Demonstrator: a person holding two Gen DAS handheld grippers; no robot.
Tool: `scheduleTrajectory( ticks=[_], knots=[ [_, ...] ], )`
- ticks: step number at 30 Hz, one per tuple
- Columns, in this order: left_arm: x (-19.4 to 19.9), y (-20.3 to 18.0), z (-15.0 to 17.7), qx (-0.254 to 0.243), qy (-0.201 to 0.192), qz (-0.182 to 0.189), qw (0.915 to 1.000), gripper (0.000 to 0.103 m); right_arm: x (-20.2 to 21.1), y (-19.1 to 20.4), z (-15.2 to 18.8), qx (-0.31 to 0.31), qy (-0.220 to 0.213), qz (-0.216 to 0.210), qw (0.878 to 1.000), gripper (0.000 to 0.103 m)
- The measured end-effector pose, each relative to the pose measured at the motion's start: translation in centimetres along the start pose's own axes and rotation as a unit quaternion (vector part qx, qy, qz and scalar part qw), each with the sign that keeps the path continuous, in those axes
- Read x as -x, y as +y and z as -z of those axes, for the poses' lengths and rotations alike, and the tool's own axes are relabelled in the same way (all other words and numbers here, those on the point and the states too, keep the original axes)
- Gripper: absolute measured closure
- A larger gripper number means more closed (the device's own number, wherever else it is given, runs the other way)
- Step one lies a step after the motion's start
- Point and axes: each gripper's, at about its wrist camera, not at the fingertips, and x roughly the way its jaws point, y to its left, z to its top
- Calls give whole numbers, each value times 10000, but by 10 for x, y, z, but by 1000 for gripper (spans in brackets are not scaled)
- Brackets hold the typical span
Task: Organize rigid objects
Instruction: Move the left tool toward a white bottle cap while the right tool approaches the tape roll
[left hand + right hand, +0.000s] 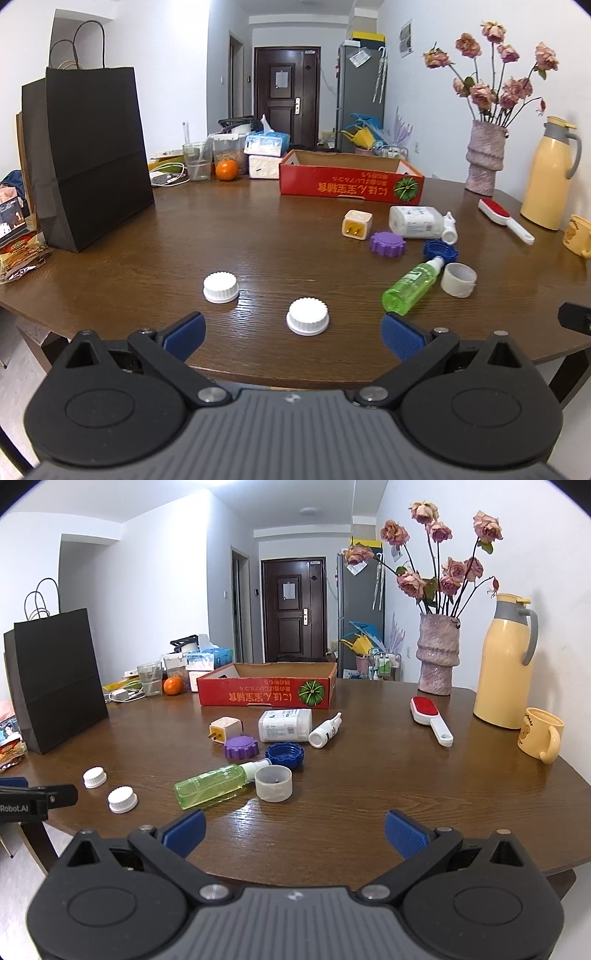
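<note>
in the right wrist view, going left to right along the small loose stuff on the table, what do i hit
Farther white cap → nearer white cap → green spray bottle → roll of tape → small white spray bottle → red lint brush → yellow mug.

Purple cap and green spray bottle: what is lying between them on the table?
Nothing, in both wrist views: only bare wood separates the purple cap from the green spray bottle. The blue cap sits to the right of that stretch.

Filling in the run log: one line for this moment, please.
left gripper: open, empty | right gripper: open, empty | red box: empty
</note>
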Motion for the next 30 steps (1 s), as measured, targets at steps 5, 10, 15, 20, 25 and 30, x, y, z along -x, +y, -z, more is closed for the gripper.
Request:
scheduleTrajectory(
  ticks=[5,10,15,20,25,30],
  knots=[
    [-13,7,-5,13,85,-114,9999,0,-15,-1,-4,-12,119,-10,9999,0],
    [-26,18,-9,59,161,-245,9996,0,-30,-1,-7,-14,195,-52,9998,0],
    [-40,28,-13,104,252,-363,9990,0,-47,0,-11,9,307,-80,9995,0],
    [-55,33,-17,135,306,-390,9987,0,-63,-1,-15,19,351,-86,9993,0],
    [-73,38,-20,153,434,-446,9979,0,-79,0,-16,68,419,-109,9990,0],
    [-88,45,-24,211,540,-518,9970,0,-97,2,-20,140,498,-117,9986,1]
  ],
)
